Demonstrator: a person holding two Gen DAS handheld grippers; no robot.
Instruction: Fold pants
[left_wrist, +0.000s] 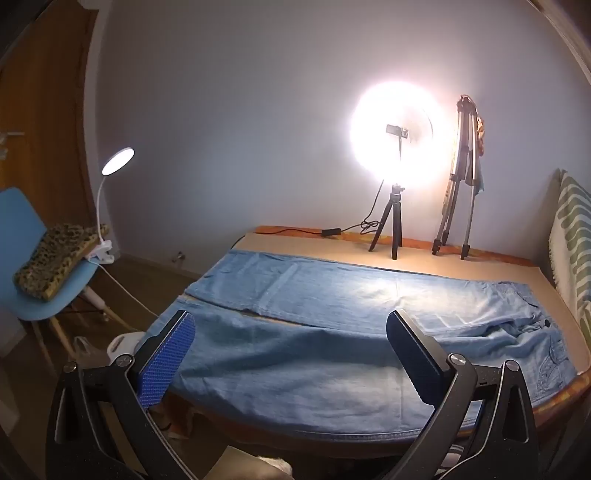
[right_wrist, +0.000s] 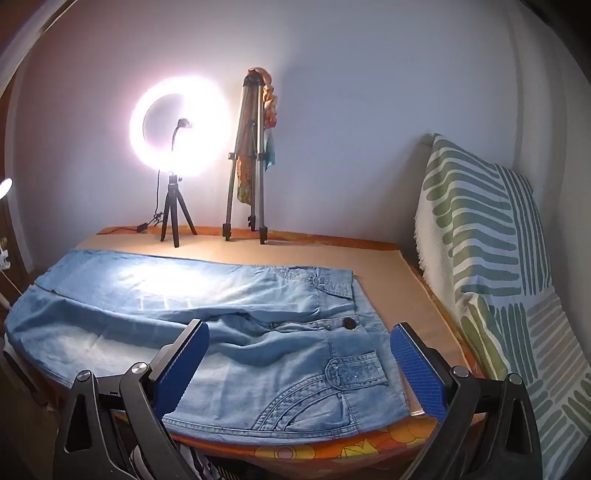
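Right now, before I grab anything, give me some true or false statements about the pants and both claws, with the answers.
1. The pants lie spread flat, not yet folded. True.
2. The left claw is shut on a pant leg. False: its jaws are open and hold nothing.
3. The right claw is open above the waist end of the pants. True.
4. The ring light is switched off. False: it glows brightly.
5. The waist button is at the end nearest the blue chair. False: the waist lies at the opposite end, towards the striped cushion.
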